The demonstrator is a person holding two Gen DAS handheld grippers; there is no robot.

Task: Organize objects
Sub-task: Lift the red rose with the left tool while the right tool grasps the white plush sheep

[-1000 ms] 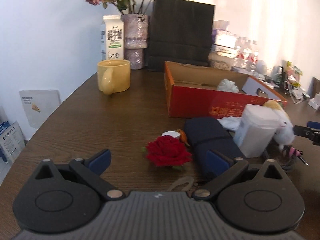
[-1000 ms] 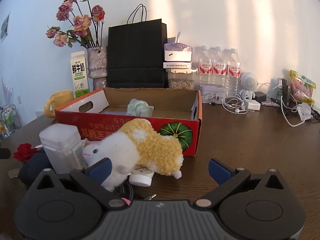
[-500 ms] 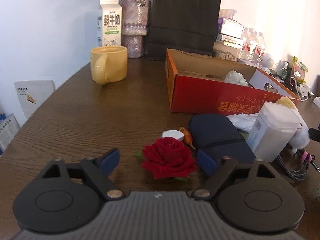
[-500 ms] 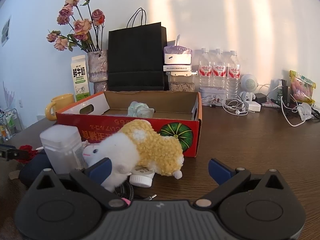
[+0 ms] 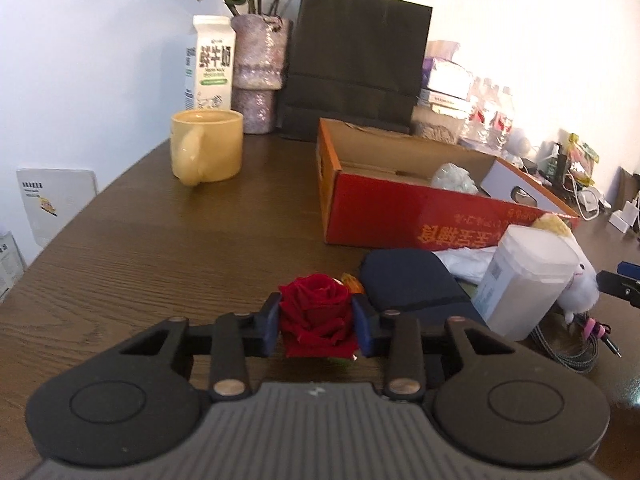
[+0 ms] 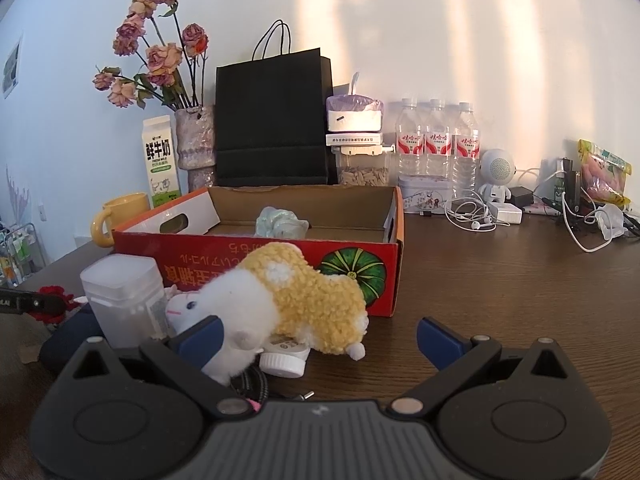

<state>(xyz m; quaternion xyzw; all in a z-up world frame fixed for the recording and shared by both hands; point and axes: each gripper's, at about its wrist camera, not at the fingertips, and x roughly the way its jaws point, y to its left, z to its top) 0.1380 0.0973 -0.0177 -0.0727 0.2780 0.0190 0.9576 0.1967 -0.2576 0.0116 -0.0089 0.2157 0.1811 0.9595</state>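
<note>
A red rose (image 5: 316, 312) lies on the dark wooden table (image 5: 160, 248), and my left gripper (image 5: 317, 322) is closing on it, its blue pads touching the bloom on both sides. The same rose (image 6: 52, 292) shows at the far left of the right wrist view. My right gripper (image 6: 318, 340) stands open; its left finger is in front of a white and yellow plush toy (image 6: 300, 296), its right finger over bare table. The red cardboard box (image 5: 400, 216) is open behind them with a pale crumpled item (image 5: 454, 174) inside.
A white plastic jar (image 5: 524, 276), a dark blue pouch (image 5: 412, 280) and a coiled cable (image 5: 568, 344) crowd the space right of the rose. A yellow mug (image 5: 206, 148), milk carton (image 5: 210, 64), vase and black paper bag (image 5: 352, 60) stand at the back. Water bottles (image 6: 436, 140) and earphones (image 6: 472, 216) are at the far right.
My left gripper has moved forward around the rose and its jaws have narrowed from wide apart to touching the bloom. The right gripper has kept still.
</note>
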